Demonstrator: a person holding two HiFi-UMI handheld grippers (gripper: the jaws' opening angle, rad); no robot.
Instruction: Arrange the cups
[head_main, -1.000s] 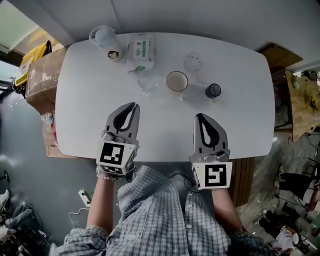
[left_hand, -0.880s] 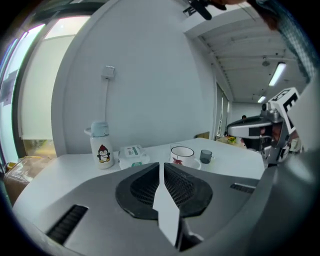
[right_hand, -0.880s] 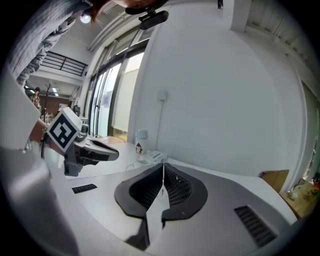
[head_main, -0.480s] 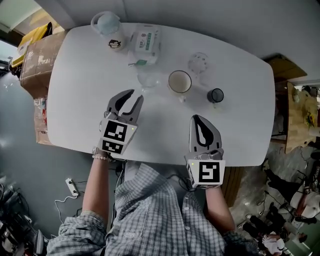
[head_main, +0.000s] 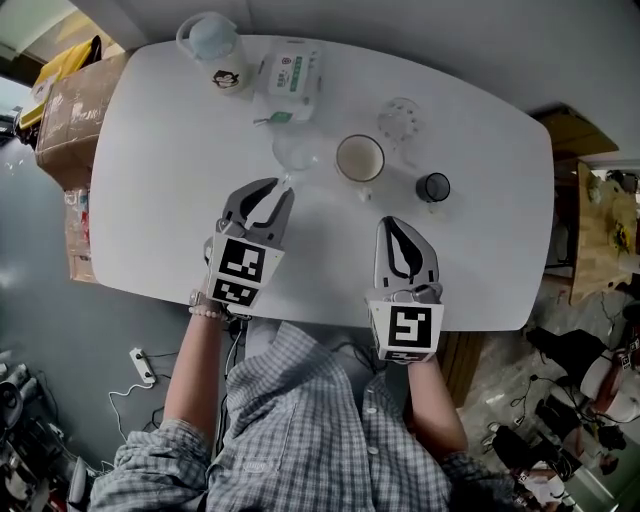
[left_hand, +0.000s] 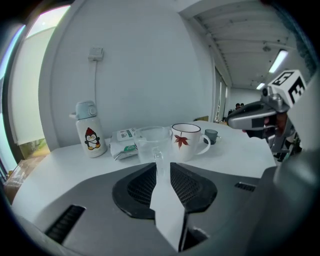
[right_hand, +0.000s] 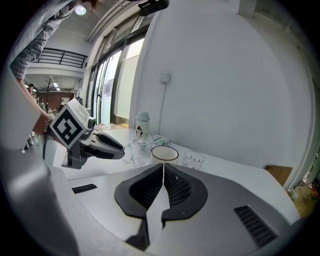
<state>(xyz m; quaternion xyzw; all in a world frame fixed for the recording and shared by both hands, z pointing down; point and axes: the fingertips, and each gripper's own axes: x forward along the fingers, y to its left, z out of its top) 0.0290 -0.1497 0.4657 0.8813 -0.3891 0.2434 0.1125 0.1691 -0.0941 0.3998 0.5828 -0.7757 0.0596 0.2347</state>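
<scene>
Gaping just short of the handle of the clear mug, the left gripper holds nothing; the right gripper is clamped shut, empty (white mug, glass tumbler and small dark cup stand beyond it) on the white table.

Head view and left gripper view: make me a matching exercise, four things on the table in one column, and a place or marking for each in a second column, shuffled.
Things:
1 white mug
2 small dark cup
3 penguin bottle
4 clear glass mug

Descriptions:
A far left corner of the table
B just ahead of the open left gripper
C red leaf on its side
D right end of the cup row

Pairs: 1-C; 2-D; 3-A; 4-B
</scene>
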